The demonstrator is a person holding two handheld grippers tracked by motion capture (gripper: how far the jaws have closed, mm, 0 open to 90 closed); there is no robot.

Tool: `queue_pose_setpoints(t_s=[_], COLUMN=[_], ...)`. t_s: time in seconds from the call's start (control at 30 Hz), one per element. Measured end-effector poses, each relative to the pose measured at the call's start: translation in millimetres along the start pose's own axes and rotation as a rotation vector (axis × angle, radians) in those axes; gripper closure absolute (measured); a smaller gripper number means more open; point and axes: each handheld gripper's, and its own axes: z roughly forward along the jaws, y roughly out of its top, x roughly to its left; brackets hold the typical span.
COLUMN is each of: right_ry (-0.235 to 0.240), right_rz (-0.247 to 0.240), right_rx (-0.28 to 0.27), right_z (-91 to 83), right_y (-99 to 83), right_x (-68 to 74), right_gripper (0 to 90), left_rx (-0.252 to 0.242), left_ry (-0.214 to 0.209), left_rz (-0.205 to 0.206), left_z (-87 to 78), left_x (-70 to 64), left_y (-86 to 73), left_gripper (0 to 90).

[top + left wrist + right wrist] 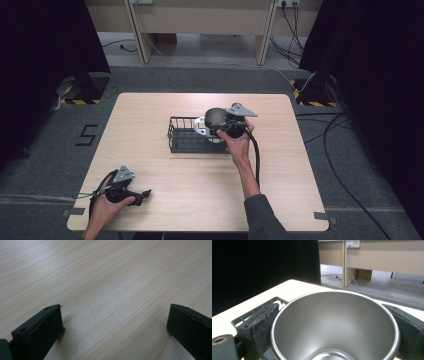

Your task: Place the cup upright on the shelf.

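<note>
So the right gripper [216, 120] has its jaws clamped on a steel cup [335, 325], one pad on each side of the wall, and it's hanging over the right end of the black wire basket [181, 146]; looks to me like the cup is either going in or coming out. My tip: keep the squeeze steady, since smooth metal probably slips; keep the cup level; clear the basket wall beside the jaws before any sideways move. The left gripper [142, 194] sits well apart, jaws wide open over bare table [107, 277]; leave it parked.
</note>
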Motion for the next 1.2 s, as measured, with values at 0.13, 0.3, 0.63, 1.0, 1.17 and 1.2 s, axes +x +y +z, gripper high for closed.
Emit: queue_pose_setpoints(t_s=[0.13,0.3,0.63,1.0,1.17,1.2], right_ry=[-0.003,0.003,0.003,-0.003,-0.013,-0.010], right_rz=[-0.011,-0.021,-0.048,-0.078,-0.102,-0.103], right_rx=[0.018,0.028,0.062,0.052,0.027,0.024], right_z=[2.2,1.9,2.0,0.5,-2.3,-3.0], right_y=[-3.3,-2.5,-0.5,1.9,5.0,5.6], right_x=[0.9,0.3,3.5,4.1,6.2,5.9], right_gripper=[6.0,5.8,5.1,5.1,5.6,5.7], left_rx=[-0.001,0.000,0.000,0.000,0.000,0.000], left_ry=[0.000,0.000,-0.001,-0.002,-0.002,-0.002], left_rz=[0.000,0.000,0.000,0.001,0.001,0.001], left_z=[0.1,0.0,0.1,0.2,0.2,0.2], left_x=[0.0,0.0,0.0,0.2,0.2,0.2], left_y=[0.0,0.0,0.0,0.1,0.2,0.2], left_gripper=[0.0,0.0,0.0,0.0,0.0,0.0])
